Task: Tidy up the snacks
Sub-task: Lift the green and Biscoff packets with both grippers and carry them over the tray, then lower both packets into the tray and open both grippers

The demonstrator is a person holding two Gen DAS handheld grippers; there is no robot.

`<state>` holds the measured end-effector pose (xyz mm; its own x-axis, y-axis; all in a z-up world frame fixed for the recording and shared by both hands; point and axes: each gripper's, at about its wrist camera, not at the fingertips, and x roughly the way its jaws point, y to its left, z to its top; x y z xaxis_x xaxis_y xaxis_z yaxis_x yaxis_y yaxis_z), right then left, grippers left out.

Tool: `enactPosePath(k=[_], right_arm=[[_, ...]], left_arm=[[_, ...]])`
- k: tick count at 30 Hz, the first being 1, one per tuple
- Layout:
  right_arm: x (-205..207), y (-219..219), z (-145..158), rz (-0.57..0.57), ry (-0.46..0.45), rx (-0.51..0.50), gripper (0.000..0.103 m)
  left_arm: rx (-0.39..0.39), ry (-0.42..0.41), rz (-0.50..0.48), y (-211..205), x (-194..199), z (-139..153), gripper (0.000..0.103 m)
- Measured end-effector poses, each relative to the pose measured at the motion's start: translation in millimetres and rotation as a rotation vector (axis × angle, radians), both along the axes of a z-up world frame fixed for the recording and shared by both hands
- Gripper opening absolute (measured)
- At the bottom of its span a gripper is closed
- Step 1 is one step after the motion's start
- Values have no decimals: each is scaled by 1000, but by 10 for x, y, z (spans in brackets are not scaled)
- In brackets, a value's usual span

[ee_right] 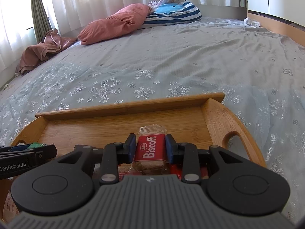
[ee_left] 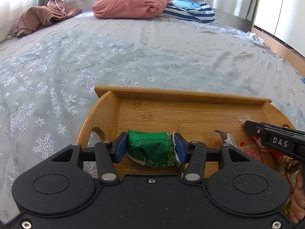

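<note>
Nearest each lens, blue-padded fingers are closed on a snack: the left gripper [ee_left: 150, 147] pinches a crumpled green snack packet [ee_left: 150, 148] from both sides, and the right gripper [ee_right: 151, 147] clamps a red Biscoff biscuit pack [ee_right: 150, 148] across its width. Both packets sit low over the near part of the bamboo tray [ee_left: 171, 112], the green one toward its left end and the Biscoff pack toward its right; whether either touches the tray floor cannot be told. As a judgement, the task is at an early to middle stage: two items are in hand at the tray, while its far floor lies bare and neither item has been released. Further wrappers [ee_left: 253, 150], red and patterned, lie at the near right, just beside the right gripper's finger, so more sorting probably remains. Green packet: soft foil, heavily creased, with a serrated seal edge against the right pad and pale printing. Biscoff pack: flat and rectangular, white lettering on red, with clear film ends showing brown biscuit at the near end. Beyond the tray stretches a snowflake-patterned bedspread [ee_right: 171, 57], with a pink pillow [ee_right: 114, 22] far off.
</note>
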<state>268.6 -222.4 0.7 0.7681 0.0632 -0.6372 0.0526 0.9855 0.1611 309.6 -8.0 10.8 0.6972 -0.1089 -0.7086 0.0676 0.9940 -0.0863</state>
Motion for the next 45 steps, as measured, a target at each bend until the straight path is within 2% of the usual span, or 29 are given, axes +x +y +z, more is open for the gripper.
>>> enactPosePath(k=[15, 26, 33, 36, 39, 45], right_arm=[[5, 30, 0, 15, -3, -26, 43], [-13, 72, 25, 34, 11, -28, 45], [-109, 111, 101, 48, -2, -27, 49], [-165, 136, 151, 57, -15, -31, 59], [-213, 150, 197, 59, -23, -29, 60], [-317, 150, 299, 57, -38, -24, 71]], left_arm=[[-4, 5, 4, 12, 11, 3, 52], [3, -4, -3, 1, -49, 100, 62], [6, -22, -2, -2, -129, 203, 74], [10, -32, 0, -3, -179, 259, 79], [14, -47, -6, -10, -241, 330, 84], [26, -73, -17, -20, -393, 463, 91]])
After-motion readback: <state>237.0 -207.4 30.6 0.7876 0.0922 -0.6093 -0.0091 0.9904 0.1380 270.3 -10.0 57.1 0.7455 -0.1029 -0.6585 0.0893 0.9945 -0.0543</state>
